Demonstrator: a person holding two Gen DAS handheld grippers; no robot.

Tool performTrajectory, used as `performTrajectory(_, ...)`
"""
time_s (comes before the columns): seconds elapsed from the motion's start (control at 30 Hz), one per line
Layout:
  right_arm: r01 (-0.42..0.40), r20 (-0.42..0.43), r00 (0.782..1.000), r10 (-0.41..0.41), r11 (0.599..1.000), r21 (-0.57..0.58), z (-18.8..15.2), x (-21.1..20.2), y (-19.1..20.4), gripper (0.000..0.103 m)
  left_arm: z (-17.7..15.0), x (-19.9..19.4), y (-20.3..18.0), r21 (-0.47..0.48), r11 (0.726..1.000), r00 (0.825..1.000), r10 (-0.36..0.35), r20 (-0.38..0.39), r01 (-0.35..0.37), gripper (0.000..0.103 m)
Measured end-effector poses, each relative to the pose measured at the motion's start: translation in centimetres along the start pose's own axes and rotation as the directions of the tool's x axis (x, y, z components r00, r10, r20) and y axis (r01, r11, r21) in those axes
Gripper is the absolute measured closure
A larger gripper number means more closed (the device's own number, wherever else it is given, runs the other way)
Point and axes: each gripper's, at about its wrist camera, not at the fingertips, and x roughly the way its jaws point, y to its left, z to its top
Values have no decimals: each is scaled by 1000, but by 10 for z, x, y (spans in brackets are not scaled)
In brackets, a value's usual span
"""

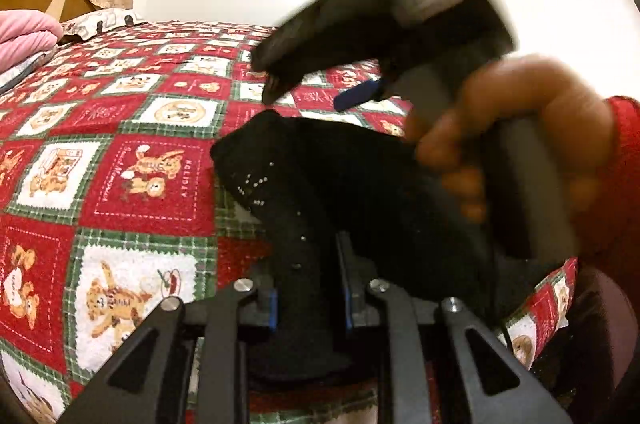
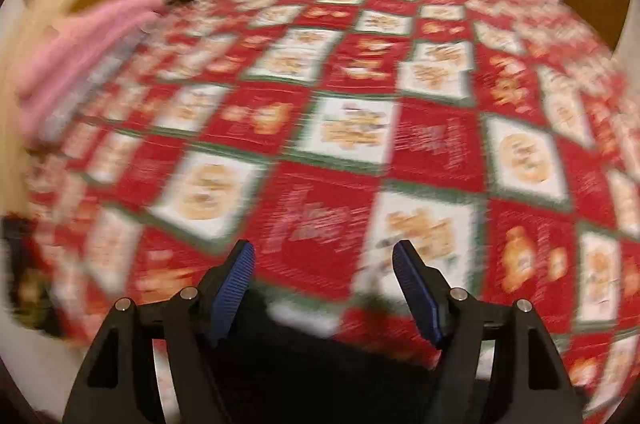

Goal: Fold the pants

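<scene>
A bed covered by a red, green and white teddy-bear quilt [image 1: 132,127] fills both views, with a pink blanket [image 1: 24,39] folded at its far edge. Black pants [image 1: 320,175] lie bunched at the near edge. The left gripper [image 1: 310,288] is clamped narrowly on a fold of them, probably to lift. The right gripper [image 2: 324,288], held in a hand [image 1: 516,139], hovers with jaws wide and empty, seemingly reaching for another part.

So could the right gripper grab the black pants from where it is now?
Probably yes: the right gripper is open and empty, the pants lie just under it on the quilt, nothing between; the left gripper already pinches them.
</scene>
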Motion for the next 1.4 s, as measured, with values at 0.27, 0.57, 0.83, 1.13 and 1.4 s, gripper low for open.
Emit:
performTrajectory(0.27, 63, -91, 992, -90, 963, -262, -27, 39, 52, 29, -2, 1, 5, -4, 1000, 1000, 15, 2, -15, 75)
performTrajectory(0.57, -61, 344, 939, -15, 976, 209, -61, -109, -63, 27, 16, -32, 50, -95, 993, 997, 72, 26, -69, 37)
performTrajectory(0.83, -45, 312, 937, -157, 832, 553, -197, -156, -178, 27, 68, -38, 34, -30, 996, 983, 87, 162, -84, 36)
performTrajectory(1.13, -110, 342, 935, -94, 839, 532, -237, -140, -161, 27, 63, 14, 42, -5, 990, 988, 138, -74, -139, 33)
performTrajectory(1.4, -157, 345, 938, -42, 834, 529, -251, -117, -165, 26, 19, -25, 129, -32, 923, 917, 376, -133, -383, 9)
